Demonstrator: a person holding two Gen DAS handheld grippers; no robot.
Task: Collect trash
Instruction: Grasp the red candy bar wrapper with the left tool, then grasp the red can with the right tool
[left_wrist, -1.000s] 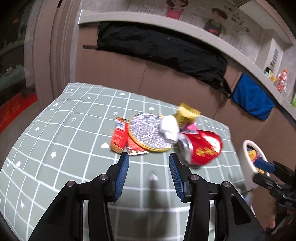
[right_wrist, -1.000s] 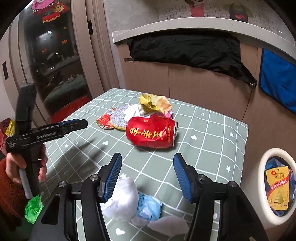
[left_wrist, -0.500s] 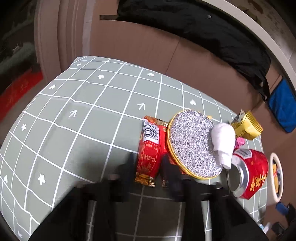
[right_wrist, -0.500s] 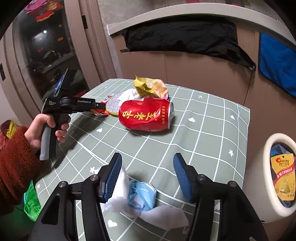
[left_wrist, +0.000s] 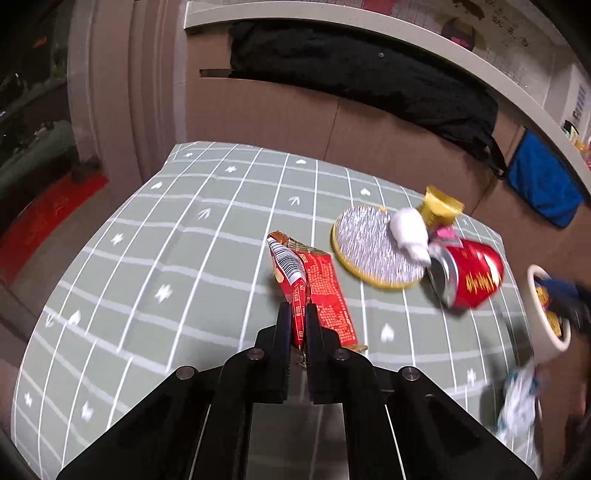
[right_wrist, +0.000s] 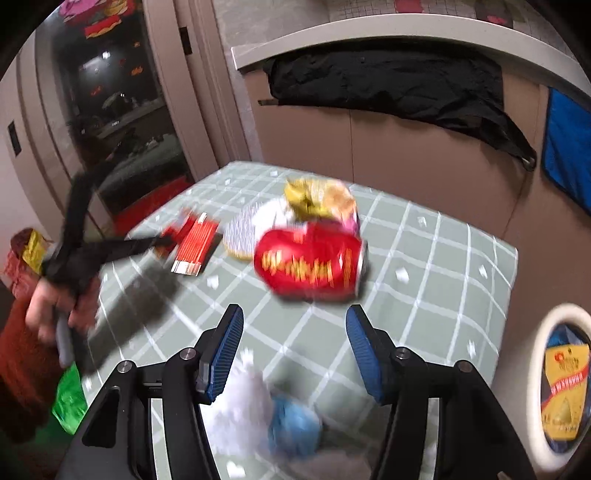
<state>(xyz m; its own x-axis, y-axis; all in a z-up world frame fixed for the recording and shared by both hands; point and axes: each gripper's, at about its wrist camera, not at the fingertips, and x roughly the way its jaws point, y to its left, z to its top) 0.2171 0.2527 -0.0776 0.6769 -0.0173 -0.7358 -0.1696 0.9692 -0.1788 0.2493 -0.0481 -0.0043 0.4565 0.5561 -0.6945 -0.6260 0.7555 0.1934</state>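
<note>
- the left gripper (left_wrist: 298, 325) is sitting nearest in its own view, its fingers (left_wrist: 283, 325) pressed together on the near end of a red snack wrapper (left_wrist: 291, 273), which is rising off the green checked worktop (left_wrist: 155, 258) with its barcode end tilted up.
- so the step in hand is, i am judging, the pick of that wrapper (grip made, carry not yet done).
- a second red wrapper (left_wrist: 328, 295) is lying flat just beside it, apparently not caught in the grip.
- the right gripper (right_wrist: 295, 343) is hovering with its fingers (right_wrist: 225, 350) spread wide and gripping nothing; crumpled white and blue tissue (right_wrist: 258, 413) is lying beneath it, and the red can (right_wrist: 310, 262) is resting on its side ahead.
- further off, the foil lid (left_wrist: 373, 247), a white wad (left_wrist: 408, 232) and a yellow bag (left_wrist: 439, 206) are clustering together.
- the white bin (left_wrist: 543, 325) is standing past the worktop's right edge, already holding a yellow packet.
- next, the left hand is needing to carry the wrapper across to that bin without dropping it, then let go over the opening.
</note>
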